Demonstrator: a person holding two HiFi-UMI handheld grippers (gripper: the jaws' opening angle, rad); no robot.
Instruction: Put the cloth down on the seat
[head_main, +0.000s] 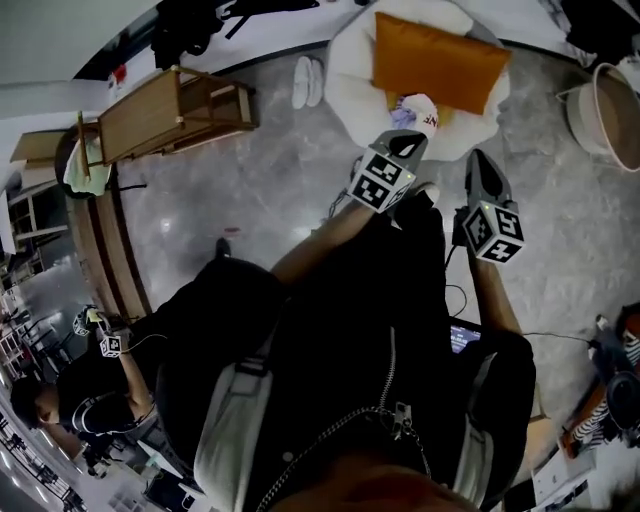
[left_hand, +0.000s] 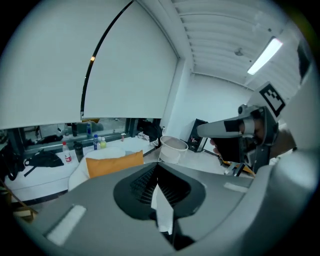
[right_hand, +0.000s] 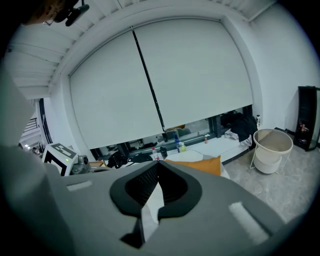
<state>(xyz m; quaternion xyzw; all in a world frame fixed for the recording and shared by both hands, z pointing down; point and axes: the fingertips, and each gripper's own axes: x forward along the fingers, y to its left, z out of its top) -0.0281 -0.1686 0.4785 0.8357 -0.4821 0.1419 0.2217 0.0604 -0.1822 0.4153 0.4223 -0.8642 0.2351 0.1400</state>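
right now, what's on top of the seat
An orange cushion lies on the white seat. A white cloth shows at its near edge, pinched in the left gripper; whether it touches the seat is unclear. Anything under the cushion is covered.

The bunched white fabric cloth (head_main: 420, 108), patched lilac, hangs over the near edge of the round white padded seat (head_main: 350, 70), pinched by both the left hand-held gripper (head_main: 410, 142) and the right hand-held gripper (head_main: 480, 160).

Left claw (head_main: 408, 143) pinched closed; right claw (head_main: 482, 165) likewise, both held forward
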